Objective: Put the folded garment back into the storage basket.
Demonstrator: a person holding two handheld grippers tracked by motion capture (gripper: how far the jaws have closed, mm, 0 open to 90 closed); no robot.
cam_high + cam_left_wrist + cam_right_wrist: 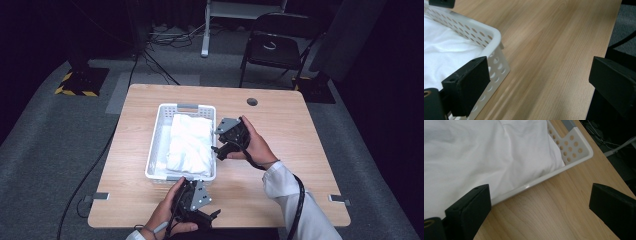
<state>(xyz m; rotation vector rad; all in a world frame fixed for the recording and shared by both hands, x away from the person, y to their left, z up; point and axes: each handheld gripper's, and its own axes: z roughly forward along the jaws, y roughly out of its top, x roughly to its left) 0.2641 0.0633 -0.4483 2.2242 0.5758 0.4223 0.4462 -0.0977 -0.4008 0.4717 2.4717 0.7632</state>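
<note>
A white perforated basket [156,141] sits left of centre on the wooden table [280,130], and a folded white cloth [189,142] lies in it. My left gripper [202,200] is held just in front of the basket's near right corner, jaws wide open with nothing between them. In the left gripper view that corner of the basket [495,53] sits beside one jaw of my left gripper [539,80]. My right gripper [219,139] hovers at the basket's right wall, also open and empty. The right gripper view has my right gripper [539,205] over bare wood, beside the basket rim [571,157] and cloth [481,152].
A small round hole [252,101] marks the table's far right area. Metal clamps [100,196] grip the front corners. Beyond the table stand a black folding chair [277,45] and cables [165,42] on grey carpet. The right half of the table is bare wood.
</note>
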